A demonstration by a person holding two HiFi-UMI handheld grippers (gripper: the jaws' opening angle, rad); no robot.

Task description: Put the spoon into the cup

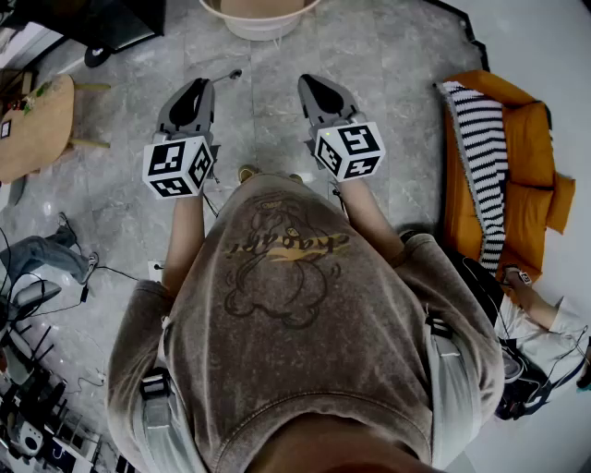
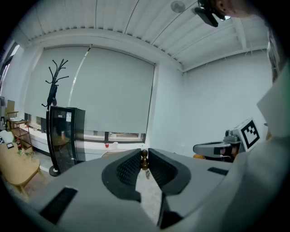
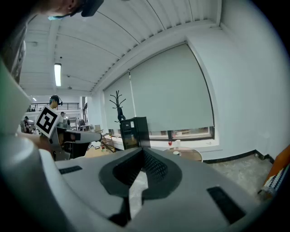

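Observation:
A thin spoon (image 1: 231, 74) sticks out to the right of my left gripper (image 1: 199, 88). In the left gripper view its brown knobbed handle (image 2: 144, 160) is pinched between the dark pads, so my left gripper (image 2: 144, 154) is shut on it. My right gripper (image 1: 310, 83) is held level beside it, its jaws (image 3: 142, 152) shut together with nothing between them. A small white cup (image 3: 175, 153) stands on a round table (image 3: 190, 155) farther ahead. That round table's rim (image 1: 259, 26) shows at the top of the head view, beyond both grippers.
Grey tiled floor lies below both grippers. A wooden table (image 1: 37, 120) stands at the left, an orange sofa with a striped cloth (image 1: 503, 166) at the right. A black cabinet (image 2: 65, 136) and a coat stand (image 2: 55, 81) are by the window. Cables lie at the lower left.

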